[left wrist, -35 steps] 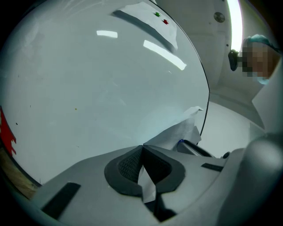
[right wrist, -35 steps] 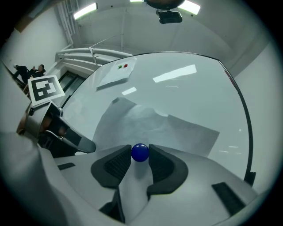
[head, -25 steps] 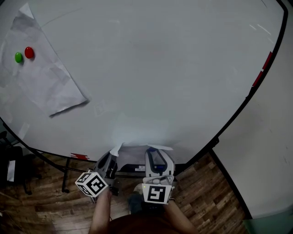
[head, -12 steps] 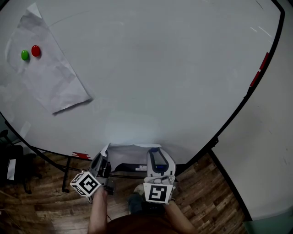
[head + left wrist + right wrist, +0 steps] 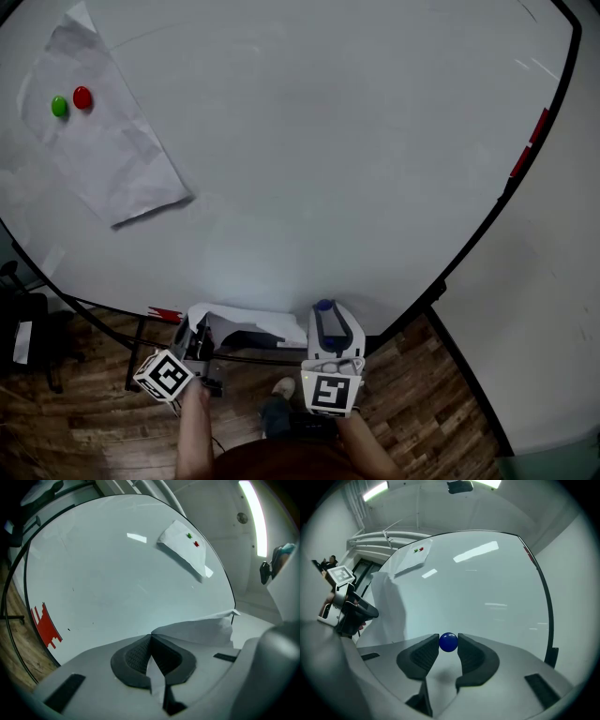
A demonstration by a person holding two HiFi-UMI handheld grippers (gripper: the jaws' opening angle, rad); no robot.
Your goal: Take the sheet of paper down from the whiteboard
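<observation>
Whiteboard behind, left gripper pinches creased white sheet; right gripper clasps blue magnet.

Office or lab-type workroom, indoors. A large whiteboard fills the view. A paper sheet is pinned at its far left by a green magnet and a red magnet. Wood-plank floor below, plain white wall right. Strip light on a white ceiling. Pale rails past the board's left edge.
</observation>
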